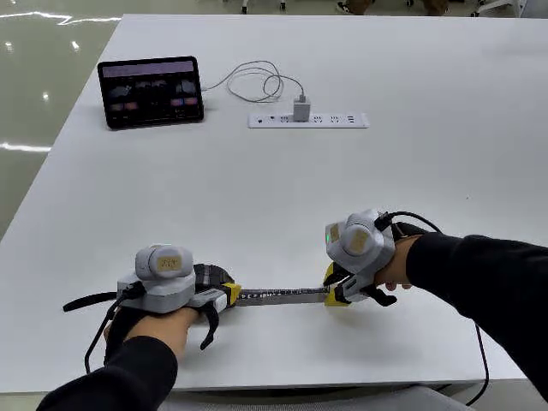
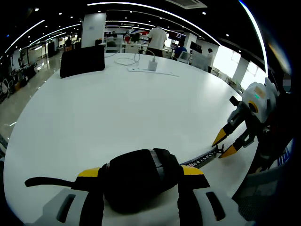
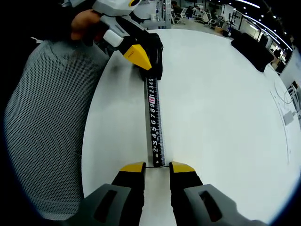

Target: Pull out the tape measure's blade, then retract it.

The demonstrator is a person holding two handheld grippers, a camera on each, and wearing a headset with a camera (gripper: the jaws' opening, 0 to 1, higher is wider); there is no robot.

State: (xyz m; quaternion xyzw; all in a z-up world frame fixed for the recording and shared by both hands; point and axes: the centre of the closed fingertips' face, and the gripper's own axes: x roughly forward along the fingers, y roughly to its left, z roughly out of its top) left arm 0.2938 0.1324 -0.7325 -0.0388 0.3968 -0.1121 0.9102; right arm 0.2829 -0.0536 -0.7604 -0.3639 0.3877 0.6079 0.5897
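Left tongs (image 1: 221,295) are clamped around the chunky black tape measure case (image 2: 141,183), close to the white surface's (image 1: 342,171) front edge. Its numbered metal blade (image 3: 154,122) runs out along that edge to the right tongs (image 3: 156,168), which pinch its tip.

Bright overhead lighting, glare on the glossy floor (image 1: 38,60), faint shadows; gripper views bowed at edges
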